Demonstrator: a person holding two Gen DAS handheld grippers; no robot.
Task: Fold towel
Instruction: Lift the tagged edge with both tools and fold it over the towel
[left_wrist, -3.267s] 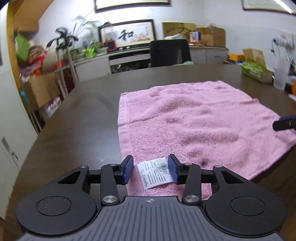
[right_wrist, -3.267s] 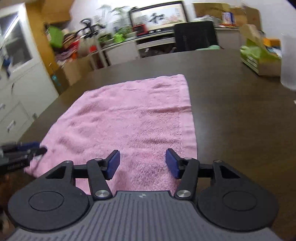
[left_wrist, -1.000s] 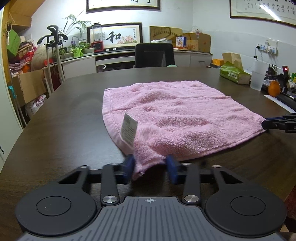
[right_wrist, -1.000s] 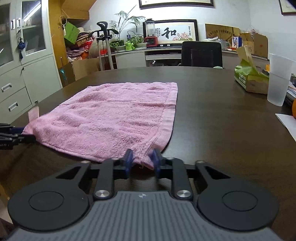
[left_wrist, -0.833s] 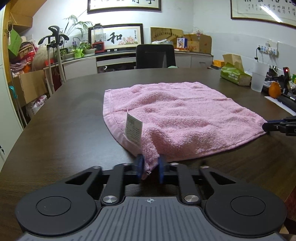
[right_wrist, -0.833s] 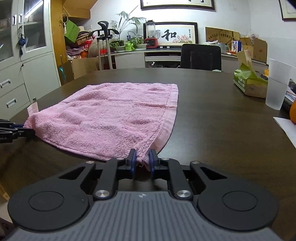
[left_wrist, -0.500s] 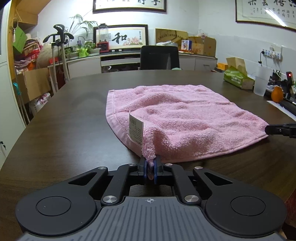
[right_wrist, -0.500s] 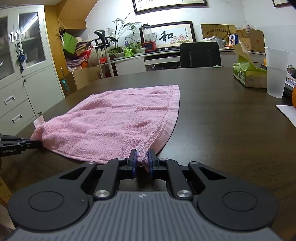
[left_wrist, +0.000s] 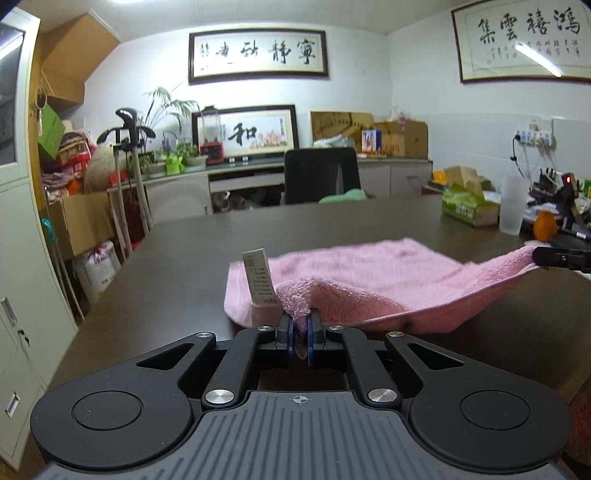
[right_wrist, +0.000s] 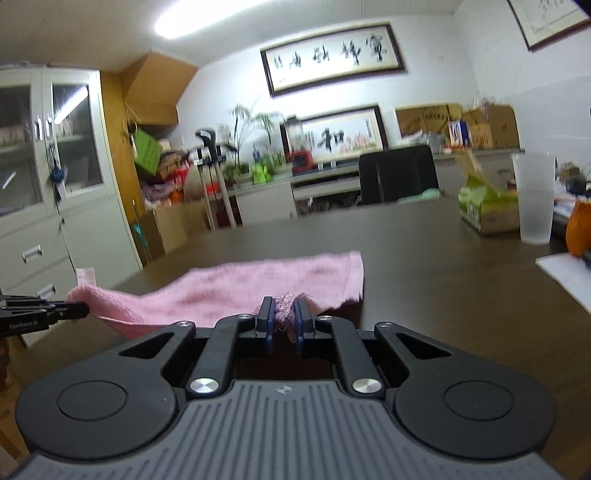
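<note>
Left wrist view alone shows the label upright beside the left gripper. Both grippers, right gripper too, are clamped on near corners of the towel; its lifted edge spans between them, the rest lying on the table.

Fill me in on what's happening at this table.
A person is folding a pink towel with a handheld gripper in each hand. The left gripper is shut on the near corner beside the white label, and the right gripper is shut on the other near corner. Both corners are lifted off the dark table, so the near edge sags between them while the far part lies flat. No fold has been made yet.
</note>
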